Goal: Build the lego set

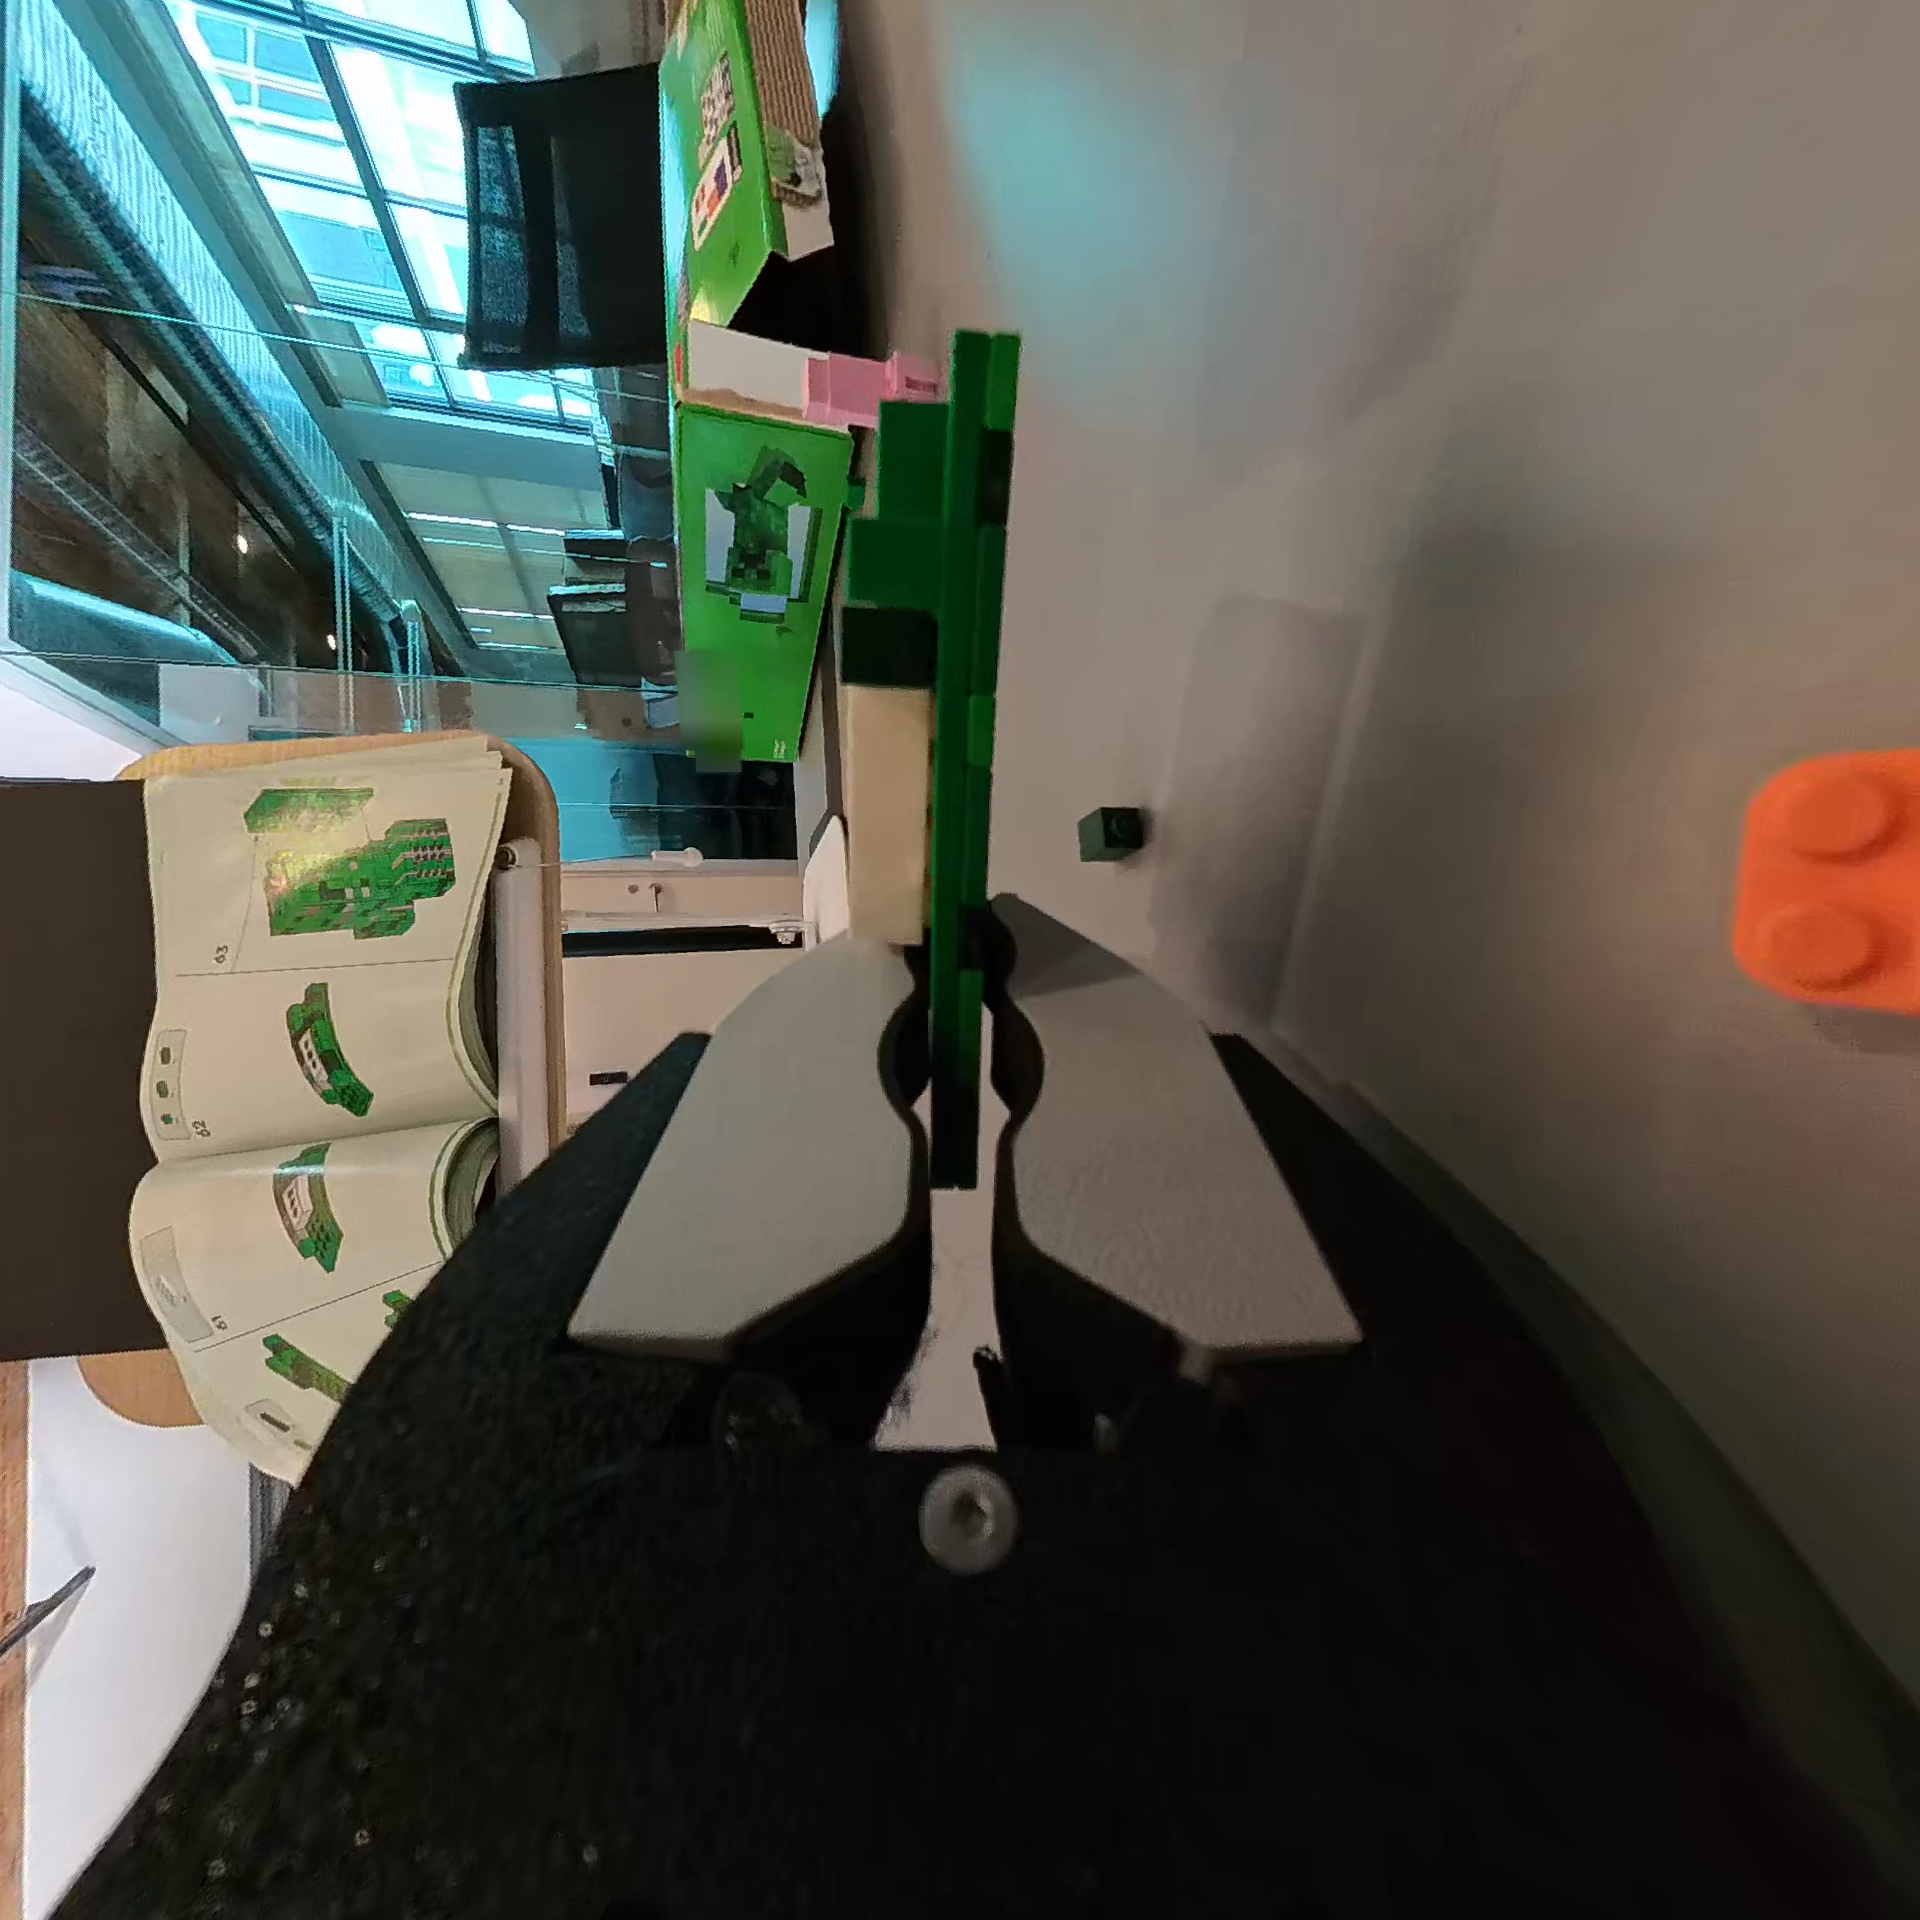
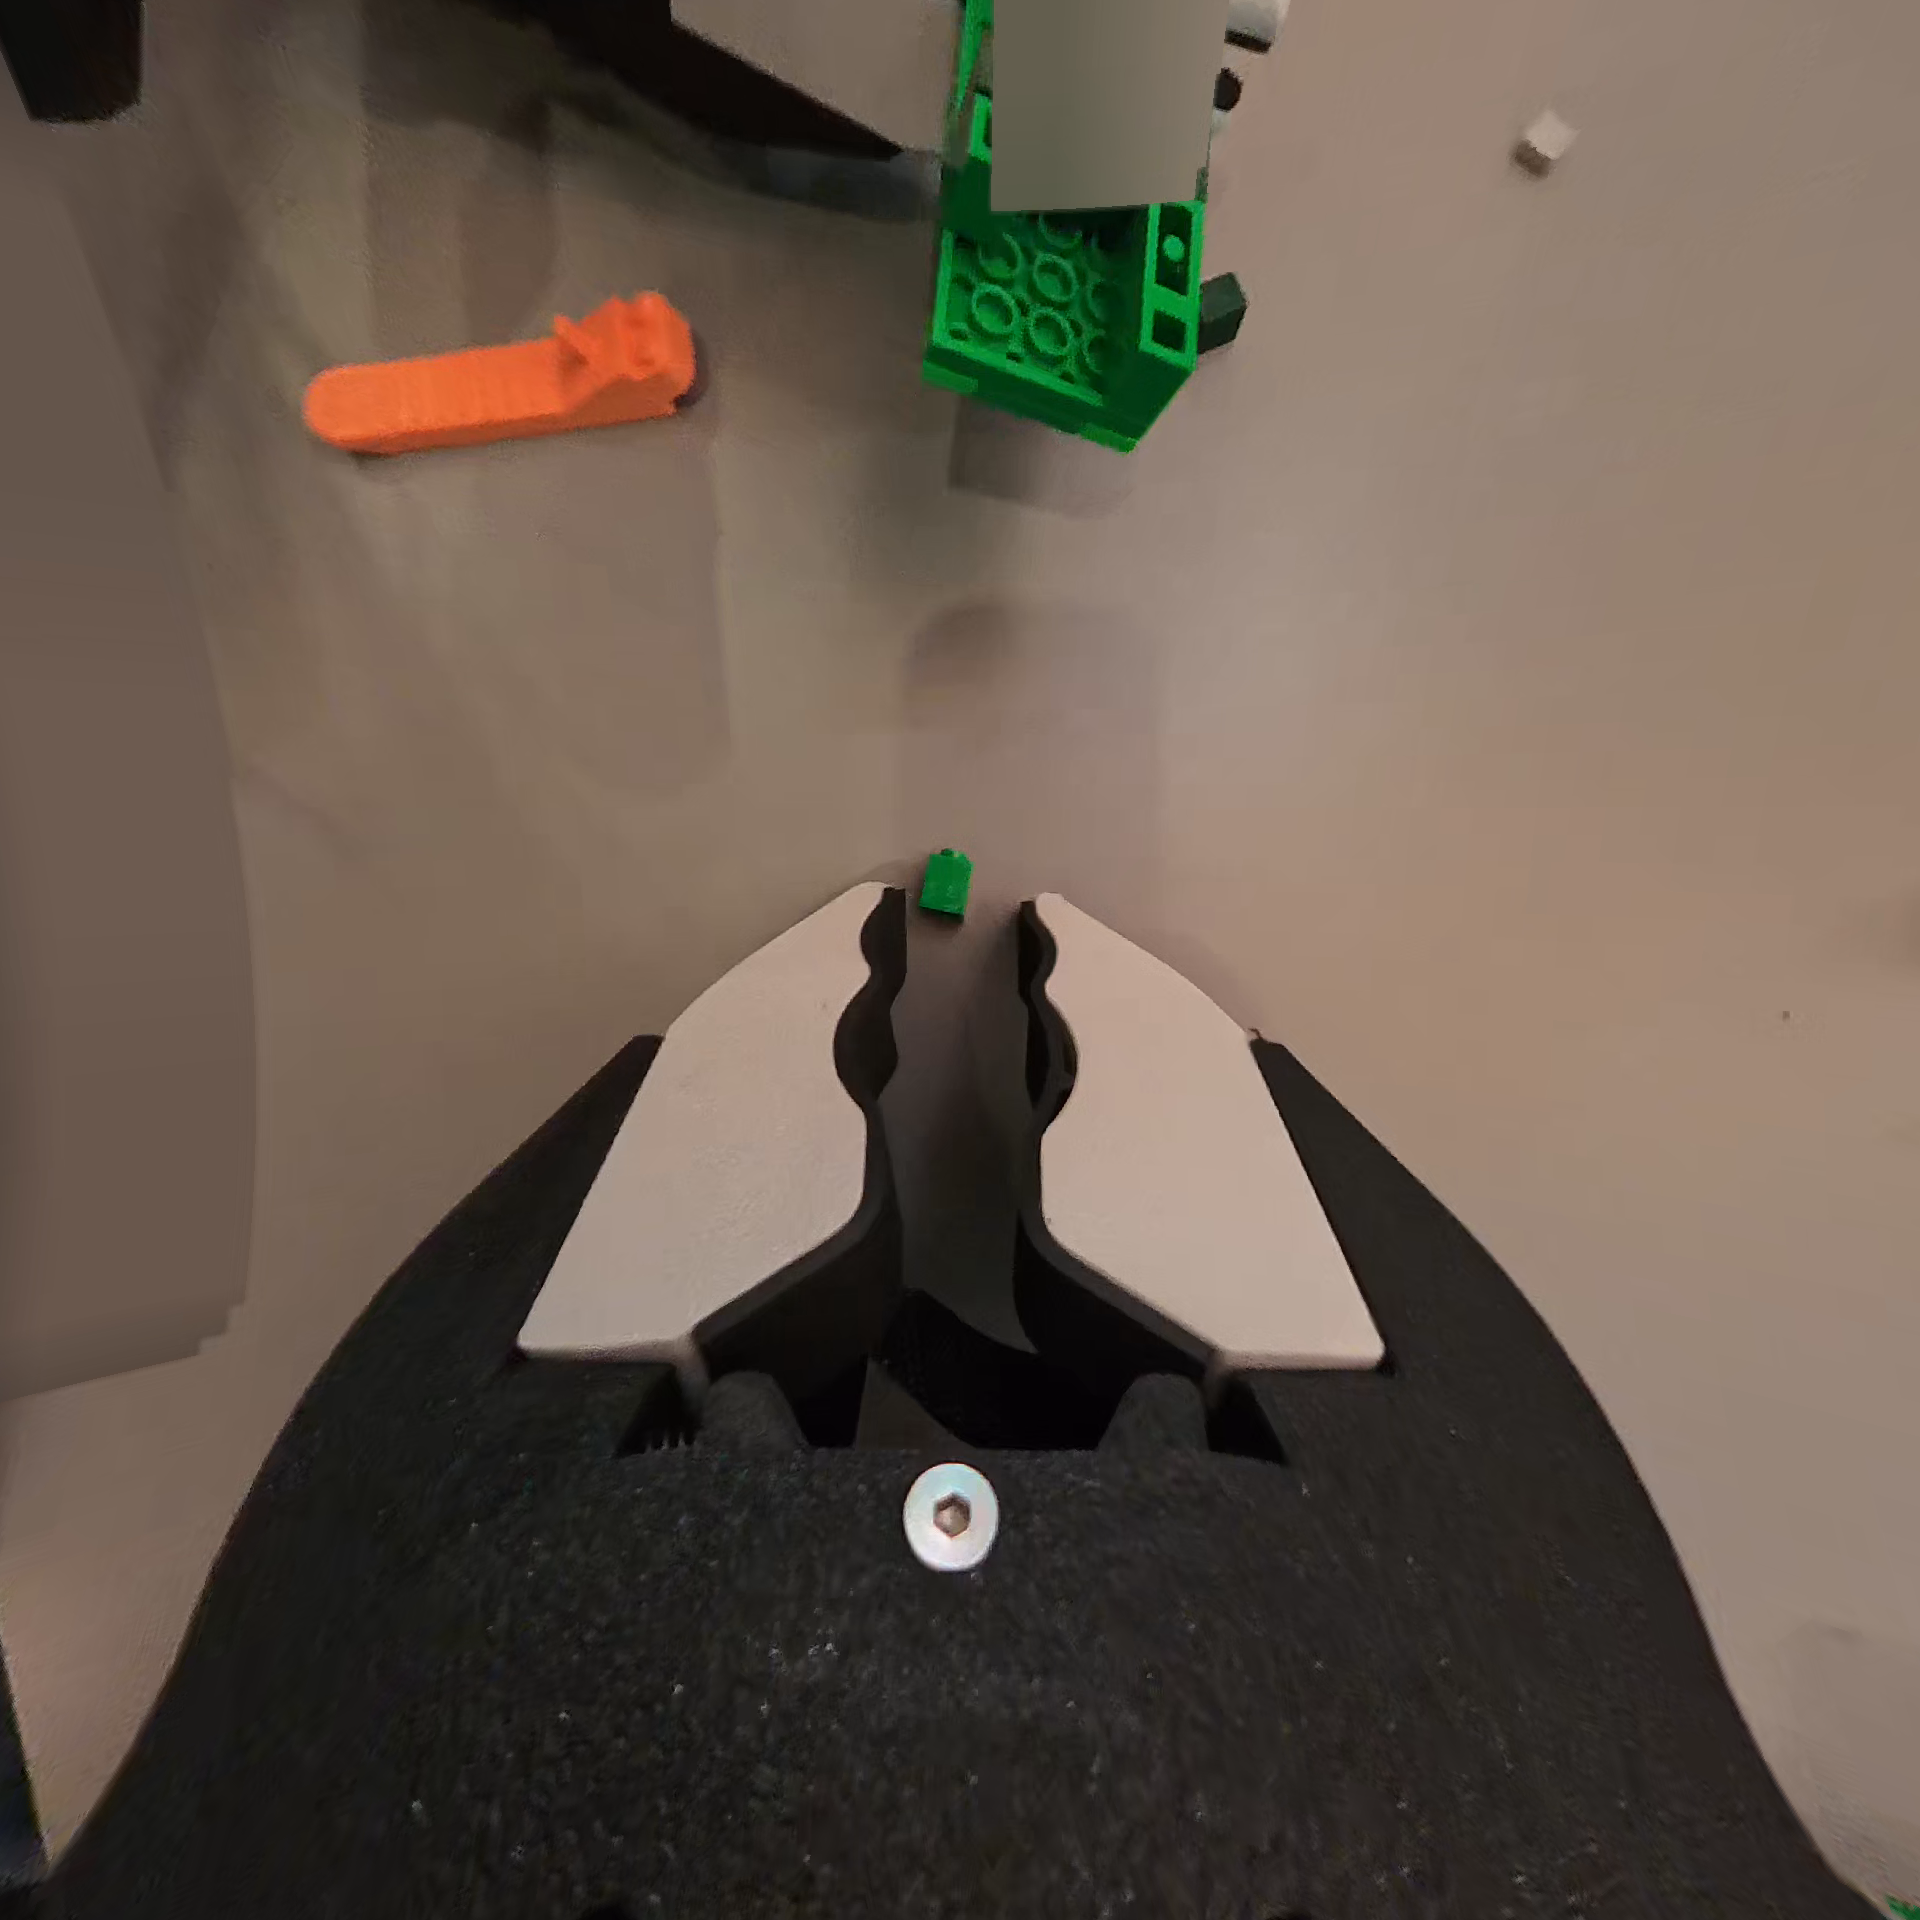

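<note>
Left gripper [image 1: 961,966] rolled on its side, desk [image 1: 1455,416] running up the right of its view; jaws clamped on the edge of a green lego assembly [image 1: 971,665] of stacked plates, with dark green, cream and pink bricks on its far face. Just past the assembly, a small dark green brick [image 1: 1110,833] on the desk. At the right edge, an orange brick separator [image 1: 1834,883], cut off and blurred. Farther back, an open instruction booklet [image 1: 312,1039] on a rounded wooden surface, and two green set boxes [image 1: 758,571] standing; contents hidden.

Right gripper [image 2: 961,904] pointing down at the desk [image 2: 1455,727], jaws parted a little and holding nothing. Just beyond the fingertips and slightly left of centre, a tiny green brick [image 2: 944,884] on the desk, clear of both. Farther off, the orange brick separator [image 2: 499,379] lying flat at left. Farthest, the green lego assembly [image 2: 1049,312], underside tubes showing, gripped by the left gripper [image 2: 956,156], partly cut off by the top edge. At upper right, a small pale piece [image 2: 1545,140], too small to identify.
</note>
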### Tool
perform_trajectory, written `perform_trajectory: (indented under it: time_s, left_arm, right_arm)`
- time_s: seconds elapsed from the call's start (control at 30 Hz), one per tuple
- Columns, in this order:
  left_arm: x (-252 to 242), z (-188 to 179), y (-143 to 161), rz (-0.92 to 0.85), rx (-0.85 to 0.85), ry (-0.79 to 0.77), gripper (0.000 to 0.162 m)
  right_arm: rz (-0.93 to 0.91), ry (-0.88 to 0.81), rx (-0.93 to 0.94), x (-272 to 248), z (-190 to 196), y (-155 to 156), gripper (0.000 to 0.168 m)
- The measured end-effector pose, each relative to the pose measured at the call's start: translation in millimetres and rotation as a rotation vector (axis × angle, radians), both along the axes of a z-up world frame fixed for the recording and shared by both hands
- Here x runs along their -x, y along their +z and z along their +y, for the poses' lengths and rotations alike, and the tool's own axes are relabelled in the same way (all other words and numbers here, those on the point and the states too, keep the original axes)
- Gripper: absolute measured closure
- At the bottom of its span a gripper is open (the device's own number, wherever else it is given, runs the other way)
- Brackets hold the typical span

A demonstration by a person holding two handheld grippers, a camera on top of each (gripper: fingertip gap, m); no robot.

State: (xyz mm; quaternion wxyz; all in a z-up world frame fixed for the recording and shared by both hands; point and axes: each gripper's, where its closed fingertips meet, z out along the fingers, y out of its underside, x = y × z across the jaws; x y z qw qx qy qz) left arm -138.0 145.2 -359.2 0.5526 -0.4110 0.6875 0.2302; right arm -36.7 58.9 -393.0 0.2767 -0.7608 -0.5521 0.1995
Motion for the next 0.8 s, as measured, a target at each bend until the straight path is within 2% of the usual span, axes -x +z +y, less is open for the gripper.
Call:
perform_trajectory:
  time_s: [0.07, 0.1, 0.13, 0.53, 0.67, 0.8]
  left_arm:
    - [0, 0, -1, 0.006, 0.005, 0.005, 0.156]
    - [0, 0, -2, 0.008, 0.007, 0.006, 0.156]
    - [0, 0, -2, 0.01, 0.009, 0.006, 0.156]
    - [-2, -6, -7, 0.075, 0.015, 0.015, 0.156]
    - [-1, -7, -13, 0.13, 0.02, 0.048, 0.156]
    - [4, -3, -14, 0.16, -0.001, 0.067, 0.156]
  right_arm:
    - [0.006, -0.043, -0.036, 0, 2, 0, 0.153]
    - [0.0, -0.057, -0.06, -1, 3, 0, 0.164]
    - [-0.005, -0.061, -0.076, -1, 3, 0, 0.166]
    - [-0.095, 0.012, -0.105, 14, 8, 19, 0.168]
    - [-0.223, 0.036, -0.105, 17, 9, 22, 0.168]
    - [-0.502, 0.106, -0.153, -7, 14, 17, 0.168]
